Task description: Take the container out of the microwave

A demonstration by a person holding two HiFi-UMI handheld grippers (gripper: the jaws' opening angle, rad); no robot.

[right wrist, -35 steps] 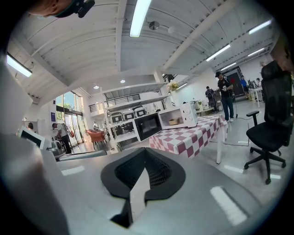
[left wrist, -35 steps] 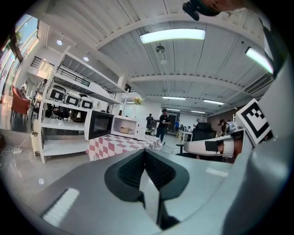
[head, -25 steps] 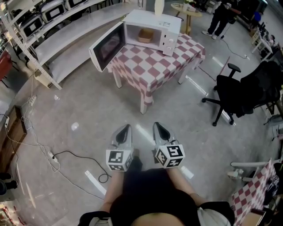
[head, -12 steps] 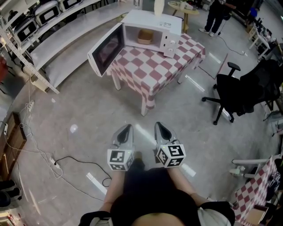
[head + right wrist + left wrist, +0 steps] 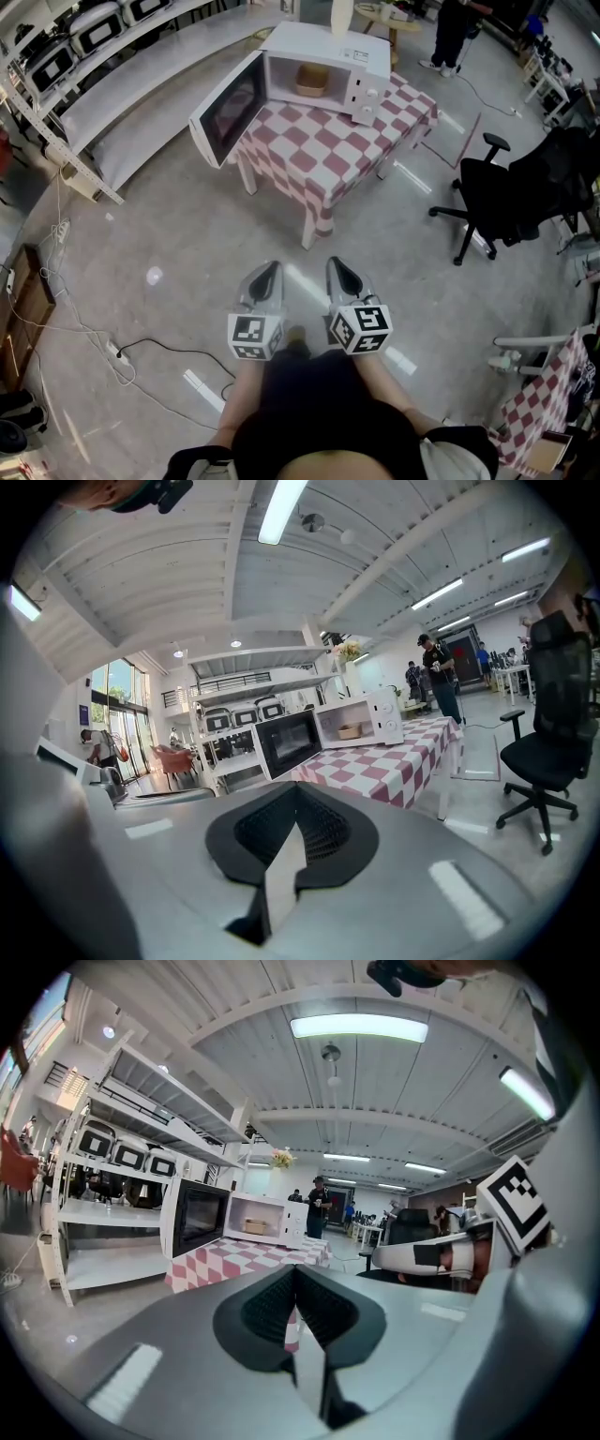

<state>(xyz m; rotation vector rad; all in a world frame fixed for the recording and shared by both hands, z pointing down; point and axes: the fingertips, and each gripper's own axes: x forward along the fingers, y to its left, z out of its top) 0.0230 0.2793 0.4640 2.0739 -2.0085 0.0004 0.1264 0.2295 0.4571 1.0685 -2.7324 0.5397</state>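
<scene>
While the door [image 5: 228,108] hangs open, nothing else is done: the tan container [image 5: 310,79] sits inside the microwave [image 5: 323,61] on the checked worktop [image 5: 328,150], its contents too small to tell. Both the left claw [image 5: 266,274] and right claw [image 5: 338,270] are pressed together, empty, well apart from it.
</scene>
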